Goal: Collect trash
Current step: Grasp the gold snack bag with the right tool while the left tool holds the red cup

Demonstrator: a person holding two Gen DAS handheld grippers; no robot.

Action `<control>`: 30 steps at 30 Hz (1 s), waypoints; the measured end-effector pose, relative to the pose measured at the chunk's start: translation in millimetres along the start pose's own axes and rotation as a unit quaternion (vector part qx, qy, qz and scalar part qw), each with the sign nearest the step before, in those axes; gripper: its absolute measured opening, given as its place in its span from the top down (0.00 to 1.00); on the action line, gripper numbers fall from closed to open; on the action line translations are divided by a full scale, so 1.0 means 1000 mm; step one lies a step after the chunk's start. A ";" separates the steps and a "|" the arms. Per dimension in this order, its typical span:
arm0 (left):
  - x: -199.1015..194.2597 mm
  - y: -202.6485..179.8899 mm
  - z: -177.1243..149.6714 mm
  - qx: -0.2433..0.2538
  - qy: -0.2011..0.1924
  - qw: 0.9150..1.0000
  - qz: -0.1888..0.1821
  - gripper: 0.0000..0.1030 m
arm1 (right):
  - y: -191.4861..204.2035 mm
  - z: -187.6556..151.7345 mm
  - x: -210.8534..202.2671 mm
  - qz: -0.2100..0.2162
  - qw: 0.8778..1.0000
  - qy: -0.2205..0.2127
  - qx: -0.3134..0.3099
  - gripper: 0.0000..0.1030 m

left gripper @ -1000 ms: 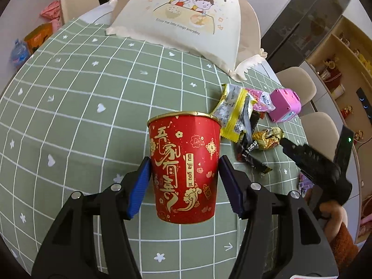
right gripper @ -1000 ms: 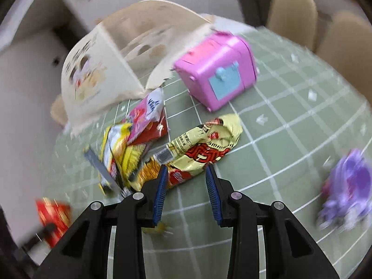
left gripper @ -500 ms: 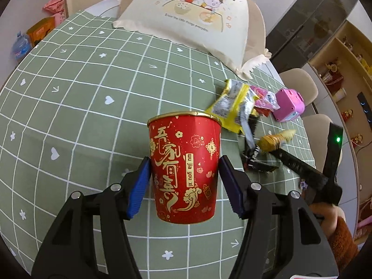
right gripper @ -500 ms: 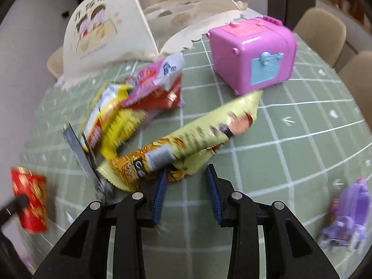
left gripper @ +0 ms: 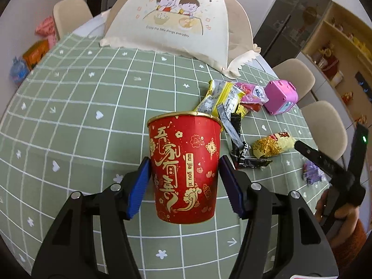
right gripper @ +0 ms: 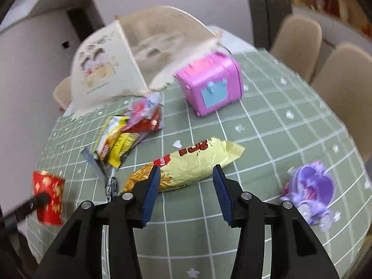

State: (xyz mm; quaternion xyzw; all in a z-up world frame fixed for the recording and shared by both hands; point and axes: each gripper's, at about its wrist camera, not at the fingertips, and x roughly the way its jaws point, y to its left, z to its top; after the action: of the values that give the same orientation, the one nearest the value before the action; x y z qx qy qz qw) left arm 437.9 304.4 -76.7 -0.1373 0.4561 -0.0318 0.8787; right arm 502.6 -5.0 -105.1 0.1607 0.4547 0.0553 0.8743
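My left gripper is shut on a red paper cup with gold print, held upright above the green checked tablecloth. Behind the cup lies a pile of yellow, silver, pink and black wrappers. A yellow snack wrapper lies flat on the cloth. My right gripper hovers over its near edge with jaws opening; the wrapper sits between the tips and the pads do not press it. The cup shows blurred at the right wrist view's left edge.
A pink toy box stands behind the wrapper and a purple toy lies to its right. A cream mesh food cover fills the table's far side. Beige chairs ring the table.
The right gripper's jaws have widened and pulled back a little. The yellow wrapper, raised and blurred half a second ago, now lies flat. The left gripper keeps its hold on the cup.
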 end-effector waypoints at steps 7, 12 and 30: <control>-0.009 0.002 0.005 0.008 -0.013 1.000 0.006 0.45 | -0.010 0.000 0.041 -0.001 0.991 0.022 0.133 0.57; -0.009 0.006 0.007 0.013 -0.018 1.000 0.014 0.45 | 0.011 0.011 0.059 -0.020 0.997 0.006 0.077 0.57; -0.031 -0.034 0.005 0.047 -0.040 0.998 -0.001 0.45 | 0.055 0.002 -0.020 0.003 0.984 -0.028 -0.177 0.77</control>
State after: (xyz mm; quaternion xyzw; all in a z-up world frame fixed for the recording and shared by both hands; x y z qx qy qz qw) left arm 426.8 278.0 -40.0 -0.0970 0.4182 -0.0486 0.9018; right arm 495.4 41.2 -70.7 0.0067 0.4124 0.1332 0.9012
